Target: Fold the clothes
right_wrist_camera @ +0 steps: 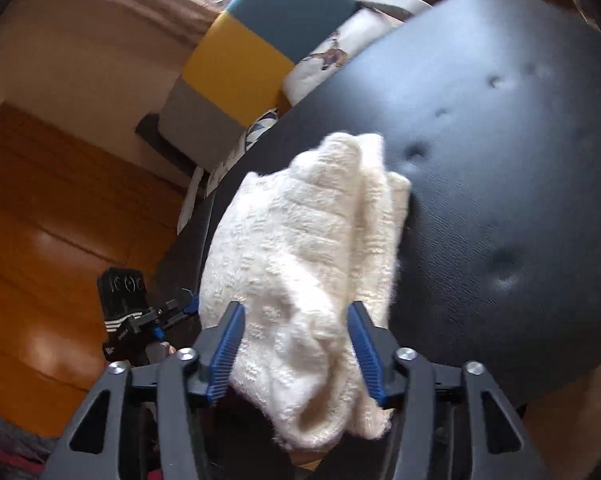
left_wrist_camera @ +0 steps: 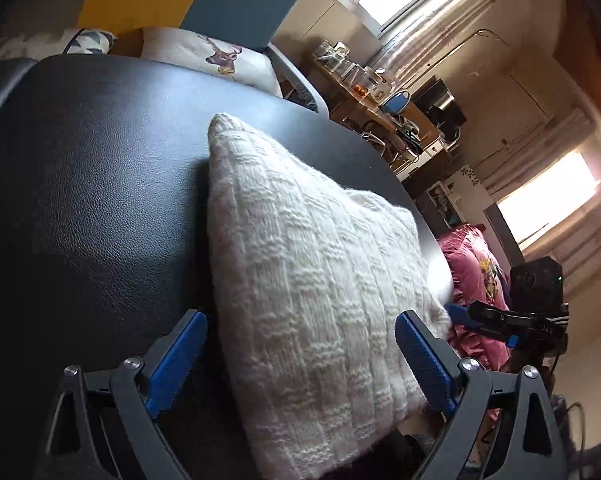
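A cream-white knit garment (left_wrist_camera: 312, 280) lies folded on a black leather-textured table (left_wrist_camera: 92, 184). In the left wrist view my left gripper (left_wrist_camera: 300, 360) stands open, its blue pads (left_wrist_camera: 176, 360) wide apart on either side of the knit's near end, not pressing it. In the right wrist view the knit garment (right_wrist_camera: 300, 240) is bunched and fills the gap of my right gripper (right_wrist_camera: 296, 348), whose pads (right_wrist_camera: 228, 348) press on it from both sides. The right gripper (left_wrist_camera: 500, 320) also shows at the knit's right edge in the left view. This frame is motion-blurred.
Behind the black table (right_wrist_camera: 500, 160) is a chair (right_wrist_camera: 260, 40) in teal, yellow and grey, holding a deer-print cushion (left_wrist_camera: 216, 56). A cluttered wooden desk (left_wrist_camera: 380, 108) and pink bedding (left_wrist_camera: 472, 272) lie to the right. Orange wooden floor (right_wrist_camera: 40, 220) shows left of the table.
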Action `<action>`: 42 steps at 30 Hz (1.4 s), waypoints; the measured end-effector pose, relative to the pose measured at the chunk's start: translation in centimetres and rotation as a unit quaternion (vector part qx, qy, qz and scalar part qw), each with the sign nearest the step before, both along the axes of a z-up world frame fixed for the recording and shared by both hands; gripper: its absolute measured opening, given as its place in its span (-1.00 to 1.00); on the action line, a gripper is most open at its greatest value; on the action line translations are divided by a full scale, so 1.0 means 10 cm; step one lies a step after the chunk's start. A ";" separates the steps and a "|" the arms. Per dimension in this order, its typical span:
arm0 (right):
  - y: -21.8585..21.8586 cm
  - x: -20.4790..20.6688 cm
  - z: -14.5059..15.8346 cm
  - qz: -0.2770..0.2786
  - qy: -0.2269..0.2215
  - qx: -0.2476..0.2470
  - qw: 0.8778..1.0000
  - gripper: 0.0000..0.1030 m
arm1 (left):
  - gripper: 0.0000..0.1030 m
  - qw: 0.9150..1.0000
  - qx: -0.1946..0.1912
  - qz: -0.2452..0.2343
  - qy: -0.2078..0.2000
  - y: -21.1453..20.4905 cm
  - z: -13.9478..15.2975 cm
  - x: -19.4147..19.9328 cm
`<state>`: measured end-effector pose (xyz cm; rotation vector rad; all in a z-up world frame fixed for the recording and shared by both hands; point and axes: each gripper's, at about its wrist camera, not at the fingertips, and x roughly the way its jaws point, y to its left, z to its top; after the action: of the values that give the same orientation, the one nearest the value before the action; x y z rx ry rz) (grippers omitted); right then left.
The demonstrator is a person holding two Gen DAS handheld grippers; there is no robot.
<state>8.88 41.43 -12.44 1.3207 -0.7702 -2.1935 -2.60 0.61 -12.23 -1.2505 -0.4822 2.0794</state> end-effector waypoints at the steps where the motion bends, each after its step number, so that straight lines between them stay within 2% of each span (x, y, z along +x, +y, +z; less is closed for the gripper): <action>1: 0.04 -0.03 -0.05 -0.008 -0.014 -0.014 1.000 0.45 | 0.86 1.000 -0.002 -0.002 -0.006 0.01 -0.01 -0.08; 4: 0.17 -0.12 -0.21 -0.031 -0.054 -0.055 0.997 0.55 | 0.87 1.000 -0.009 -0.008 -0.022 0.11 -0.03 -0.26; 6: 0.26 -0.17 -0.31 -0.047 -0.081 -0.082 0.992 0.56 | 0.87 0.999 -0.006 -0.015 -0.027 0.20 -0.03 -0.33; 9: 0.32 -0.27 -0.45 -0.060 -0.110 -0.115 0.985 0.57 | 0.87 0.999 -0.024 -0.027 -0.022 0.37 -0.04 -0.40; 14: 0.23 -0.48 -0.52 -0.060 -0.117 -0.116 0.984 0.57 | 0.92 0.998 -0.047 -0.033 -0.018 0.49 -0.10 -0.45; 16: 0.17 -0.58 -0.54 -0.052 -0.123 -0.117 0.984 0.57 | 0.99 0.998 -0.046 -0.032 -0.029 0.49 -0.15 -0.47; 22: 0.03 -0.70 -0.53 -0.034 -0.128 -0.119 0.984 0.67 | 0.99 0.998 -0.031 -0.030 -0.055 0.50 -0.26 -0.52; 29: -0.19 -0.59 -0.46 -0.013 -0.094 -0.092 0.991 0.66 | 0.99 0.994 -0.018 -0.035 -0.100 0.51 -0.28 -0.61; 30: -0.22 -0.58 -0.44 -0.008 -0.089 -0.083 0.993 0.61 | 0.99 0.994 -0.011 -0.033 -0.105 0.50 -0.28 -0.62; 31: -0.26 -0.56 -0.44 -0.003 -0.084 -0.075 0.994 0.32 | 0.99 0.994 -0.008 -0.033 -0.106 0.51 -0.28 -0.61; 32: -0.29 -0.54 -0.45 -0.004 -0.084 -0.075 0.994 0.18 | 0.99 0.994 -0.011 -0.036 -0.100 0.52 -0.27 -0.60; 33: -0.32 -0.52 -0.45 -0.008 -0.077 -0.072 0.994 0.13 | 0.88 0.995 -0.020 -0.041 -0.087 0.54 -0.26 -0.57; 34: -0.37 -0.48 -0.42 -0.008 -0.067 -0.059 0.996 0.04 | 0.65 0.996 -0.032 -0.046 -0.072 0.58 -0.24 -0.53; 35: -0.42 -0.45 -0.40 -0.009 -0.058 -0.046 0.997 -0.01 | 0.56 0.996 -0.032 -0.046 -0.066 0.58 -0.23 -0.49; 37: -0.48 -0.40 -0.35 -0.018 -0.042 -0.033 0.998 -0.06 | 0.16 0.998 -0.019 -0.032 -0.058 0.55 -0.21 -0.44; 39: -0.53 -0.36 -0.30 -0.024 -0.030 -0.027 0.999 -0.12 | 0.00 0.999 -0.021 -0.025 -0.033 0.56 -0.14 -0.36; 42: -0.53 -0.30 -0.25 -0.030 -0.018 -0.039 0.999 -0.18 | -0.06 0.999 -0.023 -0.035 0.013 0.63 0.01 -0.22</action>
<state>5.88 36.09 -14.97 1.3172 -0.9117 -2.1679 -4.82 6.87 -12.11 -1.2460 -0.3752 2.0554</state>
